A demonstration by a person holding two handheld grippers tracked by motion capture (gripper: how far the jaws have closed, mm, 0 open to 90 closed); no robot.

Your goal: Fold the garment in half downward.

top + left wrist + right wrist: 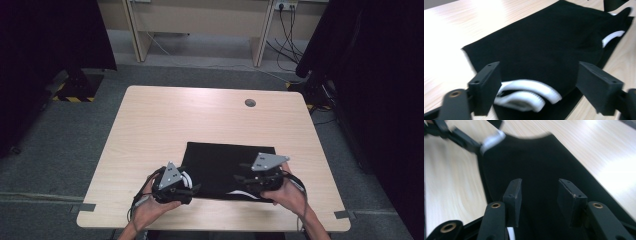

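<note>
Black garment [225, 167] lies partly folded flat on the counter [165, 115]. Left claw [192, 187] at 7 o'clock and right claw [240, 178] at 5 gape, holding nothing; near edge remains unfolded.

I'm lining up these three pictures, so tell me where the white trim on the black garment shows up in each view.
High view: the white trim lies at the black garment's near left edge, beside the left gripper.
Left gripper view: bottom centre, between the open jaws.
Right gripper view: upper left, blurred, at the garment's far end.
Shared landmark: the garment itself on the wooden table.
</note>
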